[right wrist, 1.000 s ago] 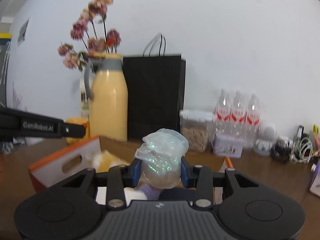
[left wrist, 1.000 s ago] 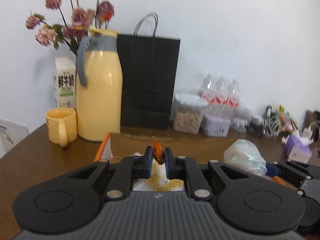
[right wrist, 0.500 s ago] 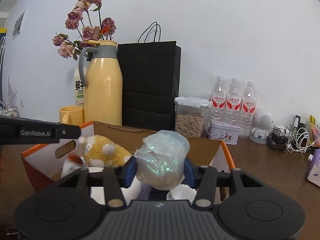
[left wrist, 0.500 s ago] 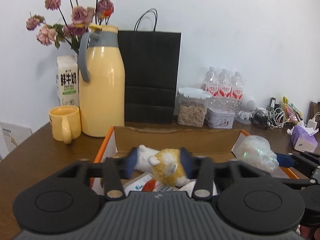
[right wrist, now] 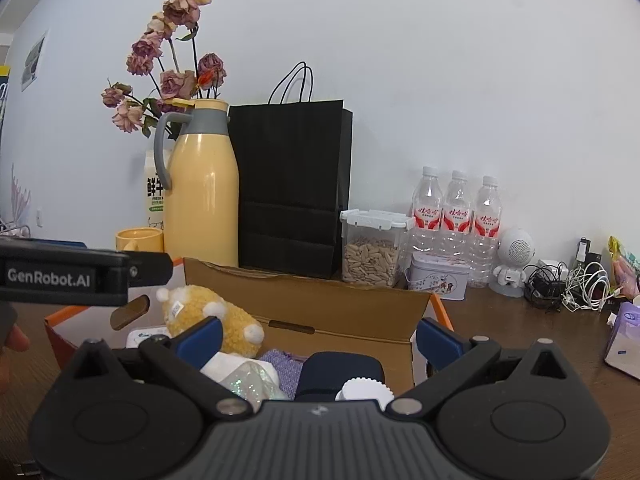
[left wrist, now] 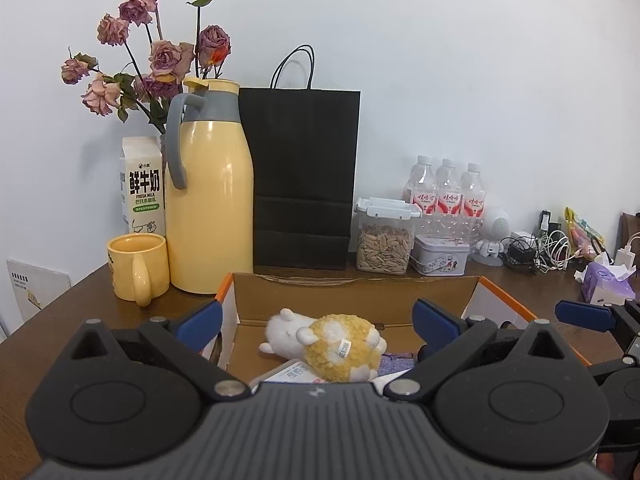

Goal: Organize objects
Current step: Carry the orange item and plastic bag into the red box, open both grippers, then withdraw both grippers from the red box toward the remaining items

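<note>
In the left wrist view the left gripper [left wrist: 318,322] is opening, fingers wide apart over the cardboard box [left wrist: 352,294] holding the plush sheep [left wrist: 336,344], while in the right wrist view the right gripper [right wrist: 318,336] is likewise opening, nothing between its fingers, above the glittery bag [right wrist: 250,382] lying in the box.

Bright, even light; sharp focus; fisheye bending, dark corners.

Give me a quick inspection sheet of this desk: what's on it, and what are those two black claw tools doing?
Surface: brown wooden table.
Job's things: cardboard box holding plush sheep and glittery bag.
Clutter: yellow jug, mug, milk carton, black bag, seed jar, water bottles, tin.
Grippers: left gripper and right gripper opening, empty.
Cables: tangle.
Surroundings: white wall.
</note>
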Action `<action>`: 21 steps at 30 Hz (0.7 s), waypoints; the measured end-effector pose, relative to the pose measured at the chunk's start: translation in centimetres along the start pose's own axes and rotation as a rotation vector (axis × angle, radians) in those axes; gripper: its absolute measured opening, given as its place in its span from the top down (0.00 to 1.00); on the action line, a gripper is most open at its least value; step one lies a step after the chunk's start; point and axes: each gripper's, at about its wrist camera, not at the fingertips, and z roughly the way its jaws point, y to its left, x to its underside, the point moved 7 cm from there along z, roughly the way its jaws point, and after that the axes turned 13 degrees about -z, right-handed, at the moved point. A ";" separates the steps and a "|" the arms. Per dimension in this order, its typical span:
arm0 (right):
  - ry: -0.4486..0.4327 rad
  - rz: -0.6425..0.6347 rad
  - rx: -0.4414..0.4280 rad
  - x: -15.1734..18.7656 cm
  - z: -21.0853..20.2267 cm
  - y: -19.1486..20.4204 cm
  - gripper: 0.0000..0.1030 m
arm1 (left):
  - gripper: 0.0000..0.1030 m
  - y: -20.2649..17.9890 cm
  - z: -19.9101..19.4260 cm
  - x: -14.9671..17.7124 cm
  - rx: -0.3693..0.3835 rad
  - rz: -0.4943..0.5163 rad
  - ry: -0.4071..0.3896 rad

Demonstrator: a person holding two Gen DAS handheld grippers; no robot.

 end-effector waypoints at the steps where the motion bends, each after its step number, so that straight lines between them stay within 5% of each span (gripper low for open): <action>1: -0.003 0.000 0.002 0.0 -0.1 0.0 0.00 | 0.00 0.0 -0.1 0.0 0.002 0.000 -0.001; 21: -0.005 -0.025 -0.004 -1.4 -5.2 -1.4 0.00 | 0.00 0.4 -3.9 -1.3 0.013 -0.010 0.014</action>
